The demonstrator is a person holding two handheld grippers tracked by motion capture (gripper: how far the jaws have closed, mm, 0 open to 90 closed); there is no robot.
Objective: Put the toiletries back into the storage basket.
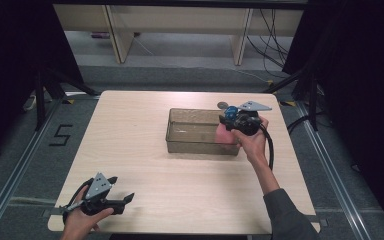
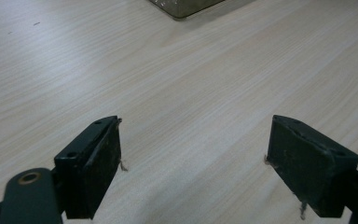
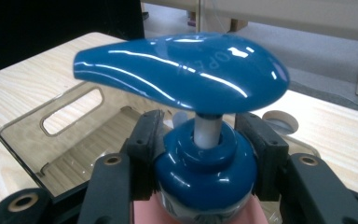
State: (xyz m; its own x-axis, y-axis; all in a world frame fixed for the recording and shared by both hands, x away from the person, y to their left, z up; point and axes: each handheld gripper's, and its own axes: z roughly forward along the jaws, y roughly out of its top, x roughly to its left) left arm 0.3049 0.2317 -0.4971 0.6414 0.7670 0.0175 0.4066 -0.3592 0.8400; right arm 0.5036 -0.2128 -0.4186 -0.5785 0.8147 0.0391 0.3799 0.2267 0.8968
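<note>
A pump bottle point(image 3: 182, 70) with a glossy blue pump head, blue collar and pink body sits between the jaws of my right gripper point(image 3: 205, 128), which is shut on its neck. In the high view my right gripper point(image 1: 235, 120) holds the bottle point(image 1: 223, 134) upright at the right end of a smoky clear plastic bin point(image 1: 190, 146), with the pink body down inside it. My left gripper point(image 1: 122, 188) hovers low over the table's front left corner, open, nothing between its jaws point(image 2: 193, 154).
The bin point(image 3: 28, 128) has a handle slot in its end wall and lies on a light wooden table point(image 1: 130, 130). A small round grey object point(image 1: 222, 104) rests on the table just behind the bin. The bin's corner point(image 2: 182, 7) lies far ahead of my left gripper.
</note>
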